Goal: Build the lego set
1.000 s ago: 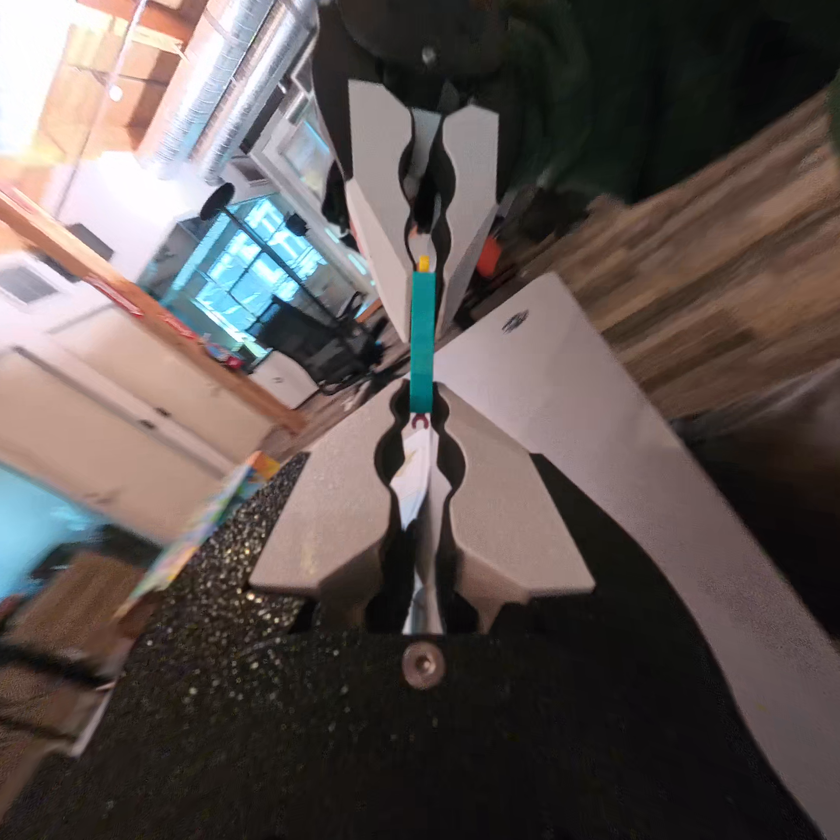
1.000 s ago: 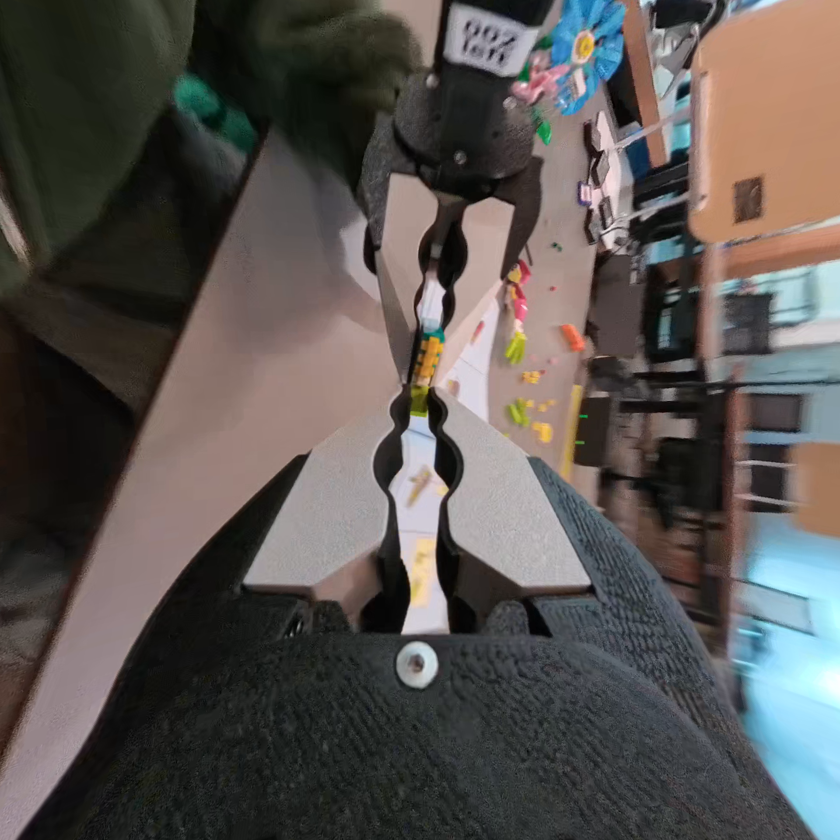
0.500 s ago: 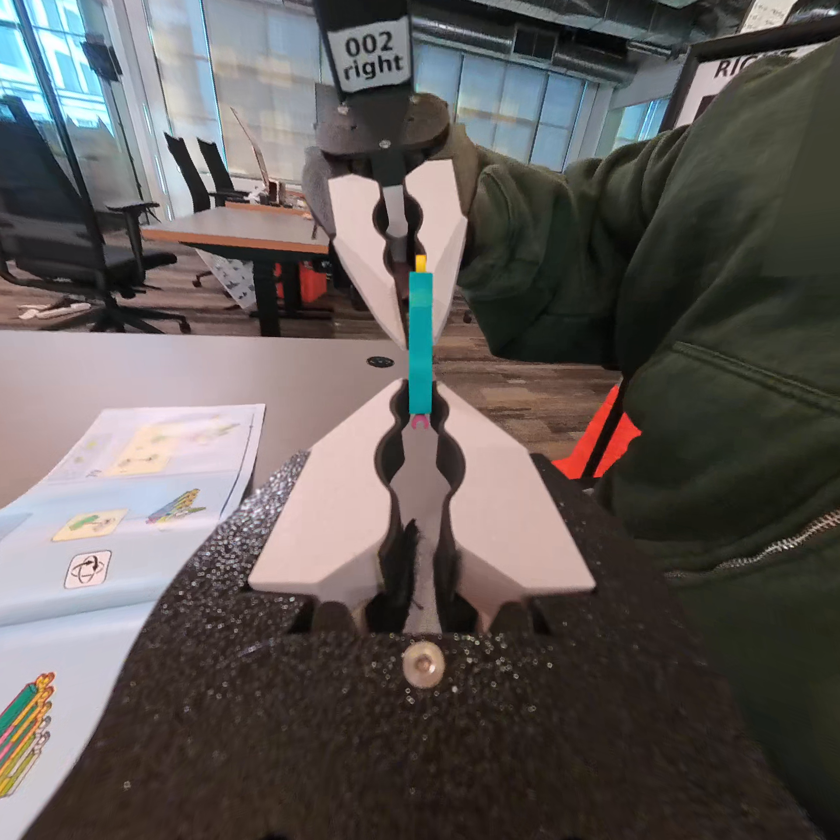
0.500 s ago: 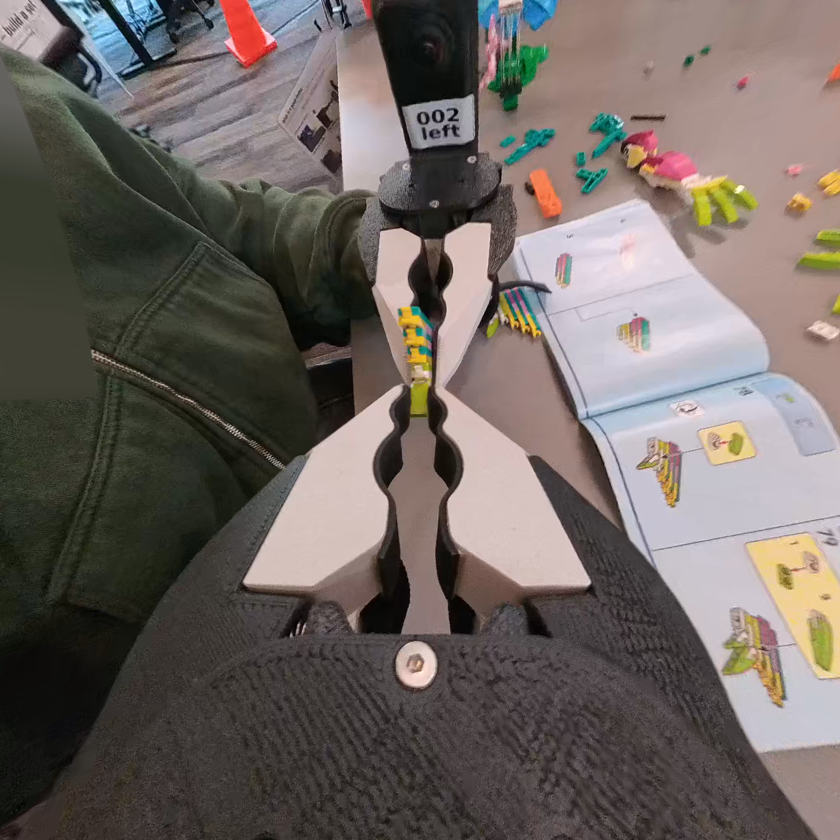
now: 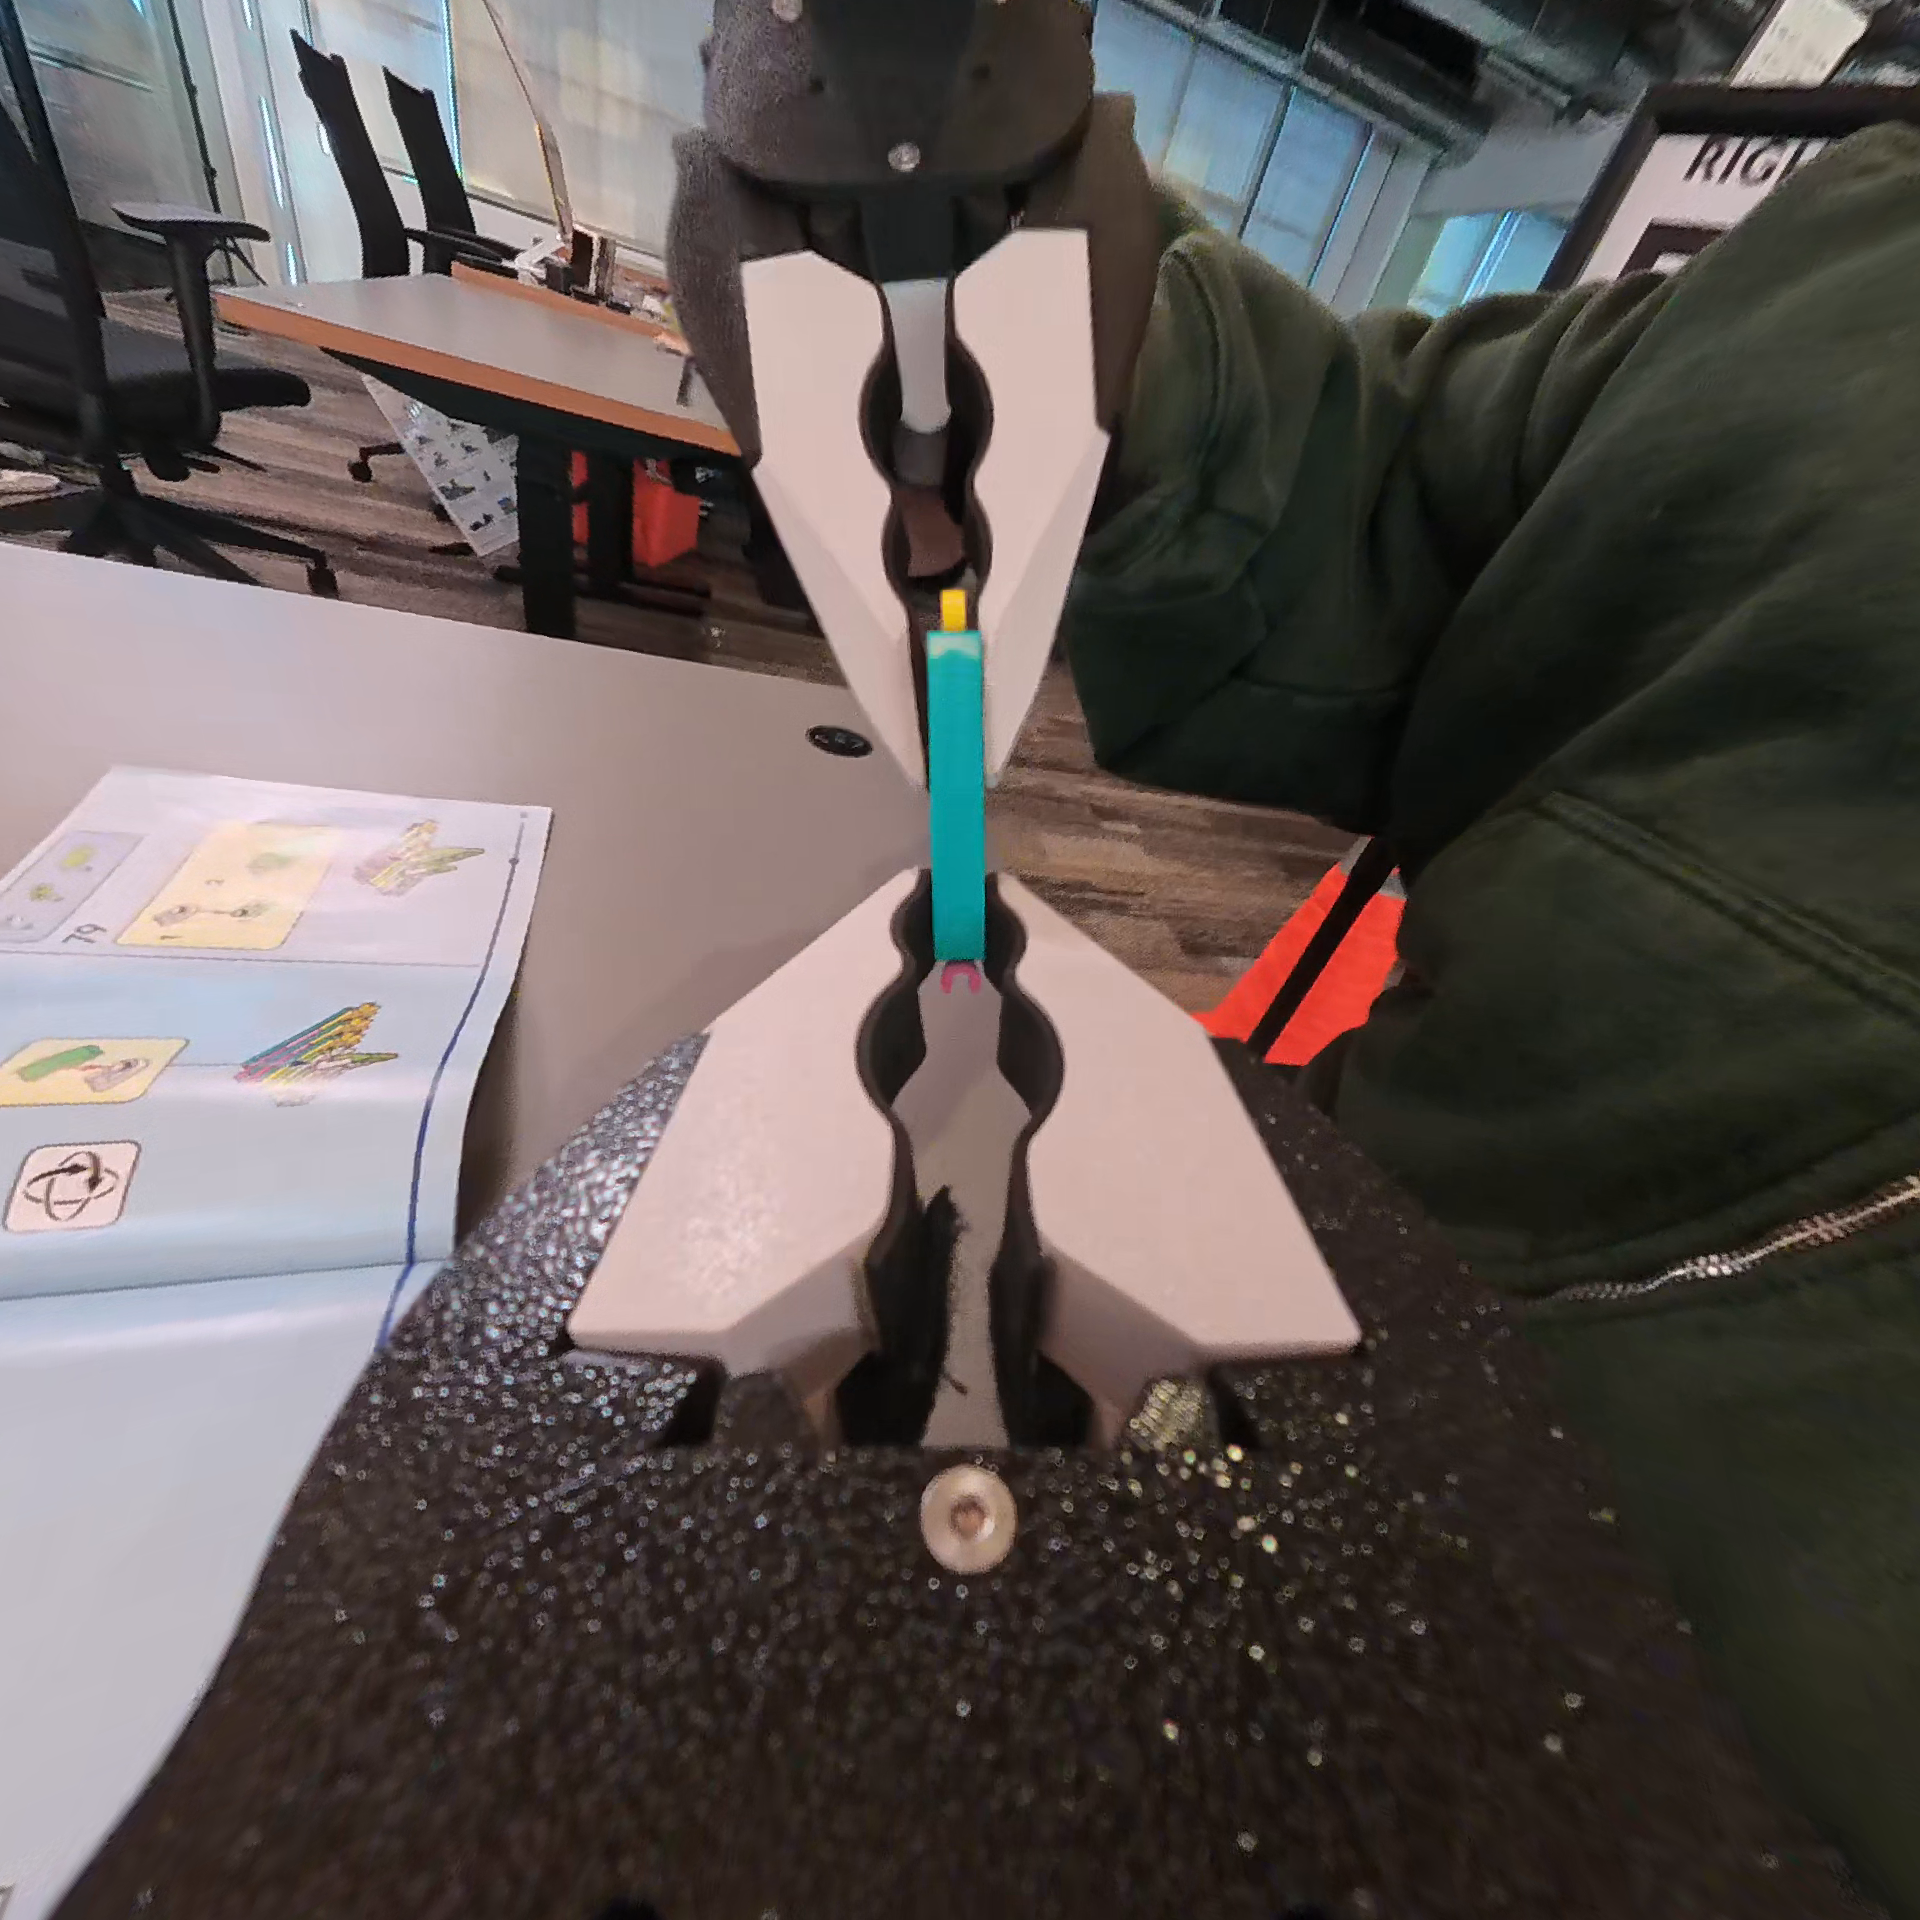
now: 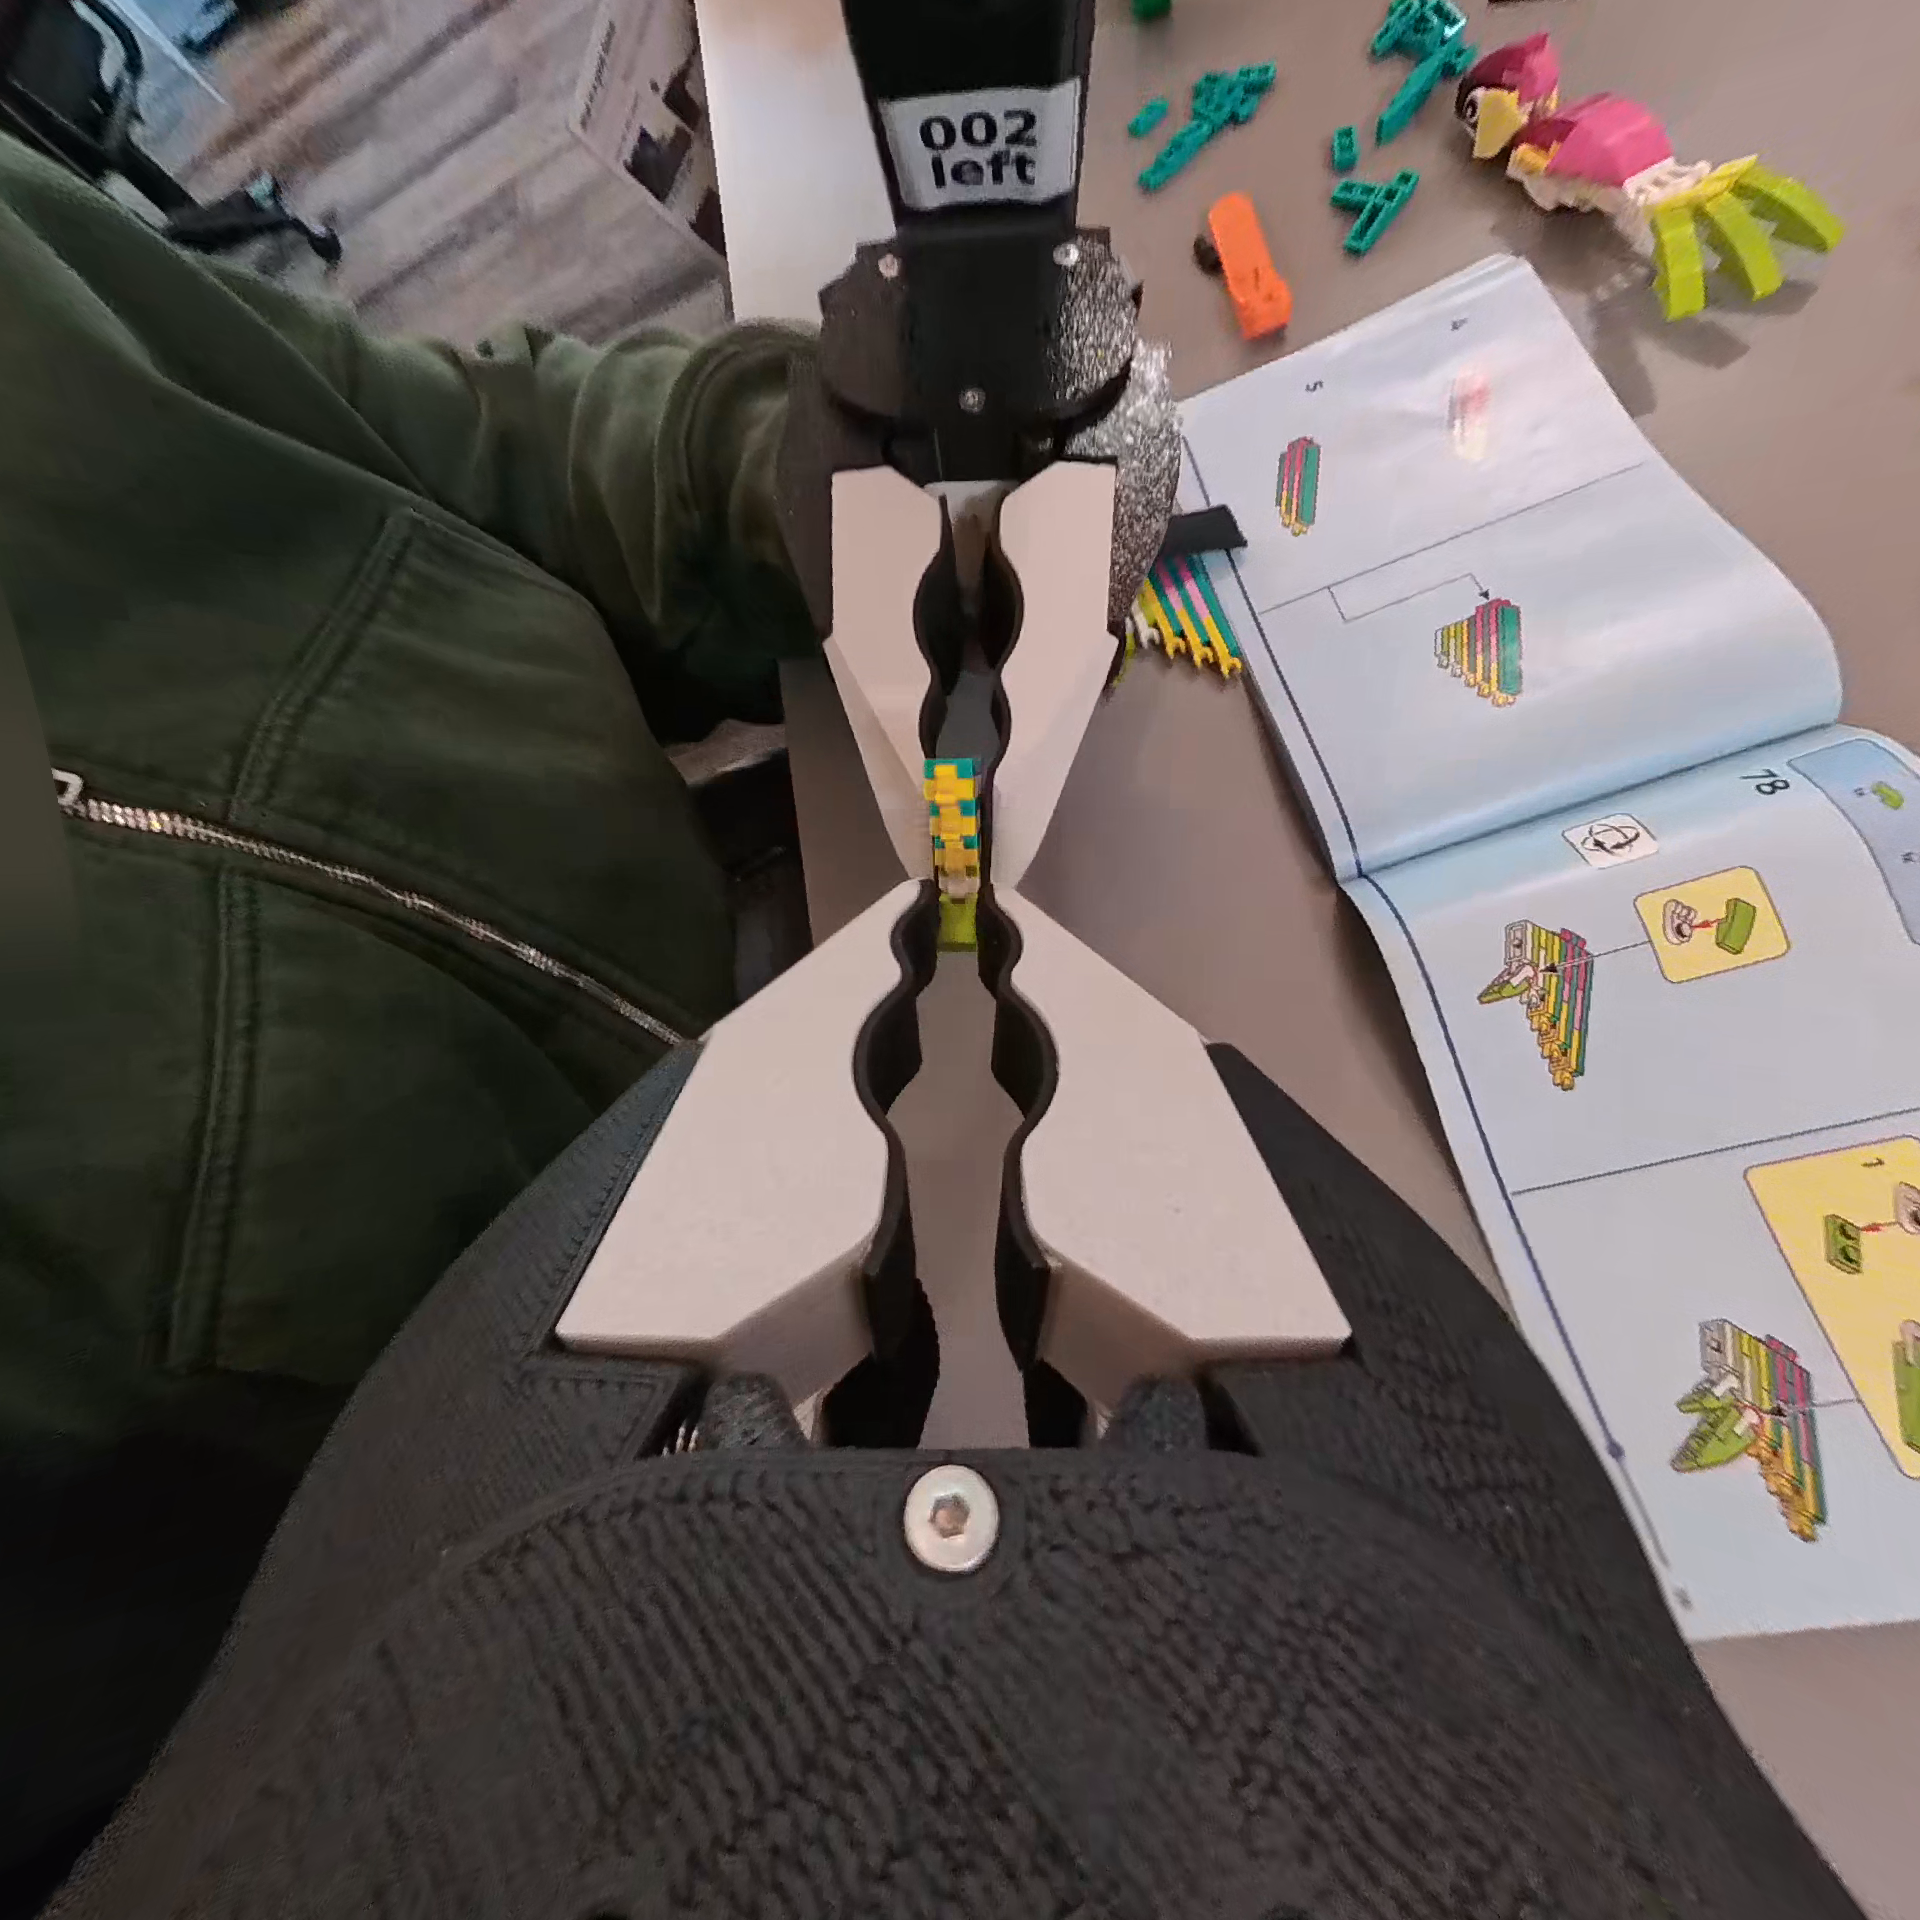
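both tongs clamped tip to tip – left tongs [image 5: 956, 925] on striped wing piece [image 6: 954, 821], right tongs [image 6: 958, 914] on green brick [image 6: 956, 925]; skewed push – brick pops out, wing splits.

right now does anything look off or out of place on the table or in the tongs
Nothing stands out. Both tongs, left and right, pinch the layered lego stack squarely between them. Loose lego pieces are scattered beyond the open instruction booklet, ordinary for a build in progress.
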A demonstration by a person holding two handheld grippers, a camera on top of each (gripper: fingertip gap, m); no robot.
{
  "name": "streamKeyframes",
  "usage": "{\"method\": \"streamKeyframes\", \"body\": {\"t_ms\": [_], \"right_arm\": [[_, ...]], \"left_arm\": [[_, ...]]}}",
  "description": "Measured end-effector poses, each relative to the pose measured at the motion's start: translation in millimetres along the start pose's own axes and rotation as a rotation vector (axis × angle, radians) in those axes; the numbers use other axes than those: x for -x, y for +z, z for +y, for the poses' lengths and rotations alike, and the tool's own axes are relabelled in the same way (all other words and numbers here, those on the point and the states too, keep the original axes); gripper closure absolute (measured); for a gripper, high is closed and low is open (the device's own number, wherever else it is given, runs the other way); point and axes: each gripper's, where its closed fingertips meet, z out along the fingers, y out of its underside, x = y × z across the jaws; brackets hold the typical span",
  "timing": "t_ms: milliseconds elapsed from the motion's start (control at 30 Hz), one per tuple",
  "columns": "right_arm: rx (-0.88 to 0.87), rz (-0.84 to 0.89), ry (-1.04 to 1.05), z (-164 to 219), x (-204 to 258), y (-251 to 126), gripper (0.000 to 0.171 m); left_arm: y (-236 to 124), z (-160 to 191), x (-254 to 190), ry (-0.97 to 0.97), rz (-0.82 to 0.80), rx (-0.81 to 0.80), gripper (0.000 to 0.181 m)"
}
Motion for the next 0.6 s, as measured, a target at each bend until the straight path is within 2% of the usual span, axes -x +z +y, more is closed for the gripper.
{"method": "streamKeyframes", "body": {"t_ms": [167, 300, 433, 600], "right_arm": [[-0.071, -0.056, 0.057, -6.8, 5.0, 6.5, 0.171], [-0.132, -0.008, 0.087, -9.3, -6.2, 6.3, 0.171], [-0.244, 0.007, 0.141, -19.8, -17.6, -6.9, 0.146], [-0.211, -0.026, 0.150, -12.1, -13.2, -3.5, 0.148]], "left_arm": [[6.2, 3.8, -7.7, -0.035, 0.061, 0.008, 0.175], [5.4, 4.3, 1.4, -0.094, 0.029, -0.008, 0.175], [1.4, 2.2, 8.1, -0.126, 0.000, -0.024, 0.175], [-1.8, 0.3, 12.0, -0.151, -0.012, -0.038, 0.176]]}}
